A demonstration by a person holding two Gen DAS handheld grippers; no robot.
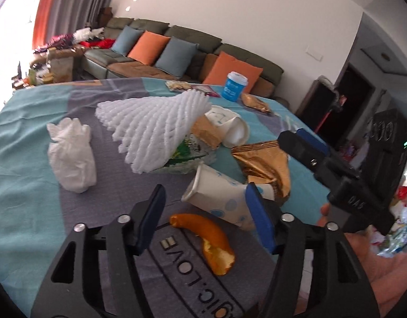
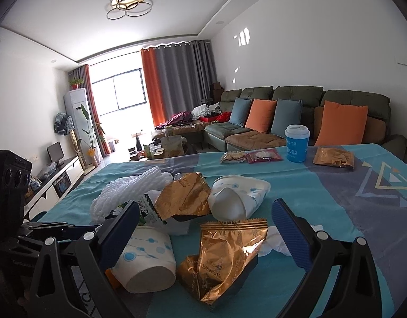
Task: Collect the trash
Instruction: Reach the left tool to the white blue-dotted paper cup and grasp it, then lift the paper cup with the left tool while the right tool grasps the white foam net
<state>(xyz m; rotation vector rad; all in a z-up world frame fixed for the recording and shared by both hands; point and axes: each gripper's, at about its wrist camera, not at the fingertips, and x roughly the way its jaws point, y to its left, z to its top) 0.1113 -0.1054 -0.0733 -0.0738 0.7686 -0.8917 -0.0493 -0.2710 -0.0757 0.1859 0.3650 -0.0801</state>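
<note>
Trash lies piled on a teal and grey tablecloth [image 1: 23, 143]. My left gripper [image 1: 206, 206] is open above an orange peel [image 1: 211, 241], with a tipped paper cup [image 1: 219, 198] by its right finger. Beyond lie a white foam fruit net [image 1: 150, 129], a crumpled tissue [image 1: 71, 153], a second paper cup [image 1: 230, 127] and a gold wrapper [image 1: 264, 164]. My right gripper [image 2: 206, 228] is open around that gold wrapper [image 2: 224, 259]; it also shows in the left wrist view [image 1: 304, 148]. The tipped cup [image 2: 147, 259] lies by its left finger.
A blue lidded cup [image 2: 296, 143], two snack packets [image 2: 251, 156] and another gold wrapper [image 2: 333, 157] sit at the table's far side. A second gold wrapper [image 2: 185, 196] and crushed cup [image 2: 235, 198] lie mid-pile. A sofa [image 2: 296, 111] with cushions stands behind.
</note>
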